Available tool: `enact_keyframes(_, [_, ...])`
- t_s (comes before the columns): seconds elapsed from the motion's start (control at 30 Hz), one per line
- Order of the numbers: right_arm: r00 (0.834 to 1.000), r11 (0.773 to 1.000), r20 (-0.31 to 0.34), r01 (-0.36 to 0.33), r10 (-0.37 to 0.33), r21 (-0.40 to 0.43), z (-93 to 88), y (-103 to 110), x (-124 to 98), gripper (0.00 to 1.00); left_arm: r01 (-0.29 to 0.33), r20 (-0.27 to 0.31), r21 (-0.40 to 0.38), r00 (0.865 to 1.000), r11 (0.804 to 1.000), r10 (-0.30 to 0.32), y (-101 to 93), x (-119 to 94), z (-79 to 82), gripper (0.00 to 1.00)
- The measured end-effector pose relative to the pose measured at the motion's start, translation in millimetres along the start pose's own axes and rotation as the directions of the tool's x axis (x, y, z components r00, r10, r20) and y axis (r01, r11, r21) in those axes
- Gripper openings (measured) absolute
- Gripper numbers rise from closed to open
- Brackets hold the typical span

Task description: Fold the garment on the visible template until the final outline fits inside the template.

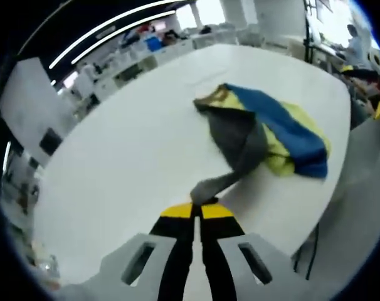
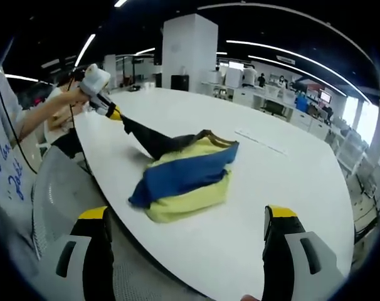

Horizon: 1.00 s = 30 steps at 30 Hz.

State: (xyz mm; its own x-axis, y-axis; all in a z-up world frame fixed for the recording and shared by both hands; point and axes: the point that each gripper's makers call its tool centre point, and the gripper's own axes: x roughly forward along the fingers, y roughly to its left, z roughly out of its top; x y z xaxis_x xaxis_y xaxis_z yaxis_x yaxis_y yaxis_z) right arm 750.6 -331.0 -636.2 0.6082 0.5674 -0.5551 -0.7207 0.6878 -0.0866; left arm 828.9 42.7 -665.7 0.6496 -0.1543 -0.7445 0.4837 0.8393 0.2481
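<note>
Left gripper (image 1: 197, 210) jaws pinch the garment's (image 2: 187, 172) stretched grey sleeve; right gripper (image 2: 187, 222) jaws wide.

table (image 2: 284, 188): white, smooth top with a rounded near edge.
garment (image 2: 184, 179): blue, yellow and grey, crumpled in a heap close to the table's near edge; a dark grey sleeve stretches off toward the table's left end.
strip (image 2: 260, 142): thin, pale, flat on the table beyond the garment.

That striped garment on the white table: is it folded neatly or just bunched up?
Bunched up. The garment lies in a rumpled heap, one grey end pulled out by the left gripper.
</note>
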Motion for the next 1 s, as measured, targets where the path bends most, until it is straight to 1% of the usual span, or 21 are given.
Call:
enact_keyframes(0.37, [1.0, 1.0, -0.006, 0.011, -0.011, 0.002, -1.5, -2, -1, 1.0, -0.012, -0.066, -0.029, 0.998, 1.0, 0.011, 22.2, 2, -24.7, 0.0])
enact_keyframes(0.5, [1.0, 1.0, -0.007, 0.011, -0.011, -0.002, -0.1, -2, -1, 1.0, -0.025, -0.113, -0.037, 0.993, 0.999, 0.021, 31.4, 0, -39.5, 0.0])
enact_keyframes(0.57, [1.0, 1.0, -0.007, 0.011, -0.011, -0.004, 0.3, -1, -1, 1.0, -0.029, -0.115, -0.037, 0.993, 0.999, 0.024, 33.7, 0, -42.2, 0.0])
enact_keyframes(0.8, [1.0, 1.0, -0.012, 0.007, -0.008, -0.009, 1.1, 2, 0, 1.0, -0.029, -0.147, -0.066, 0.989, 0.997, 0.019, 40.9, -4, -59.1, 0.0])
enact_keyframes(1.0, [1.0, 1.0, -0.014, 0.012, -0.012, -0.014, 1.7, 0, -1, 1.0, -0.046, -0.181, -0.089, 0.983, 0.995, 0.029, 54.3, -4, -72.5, 0.0])
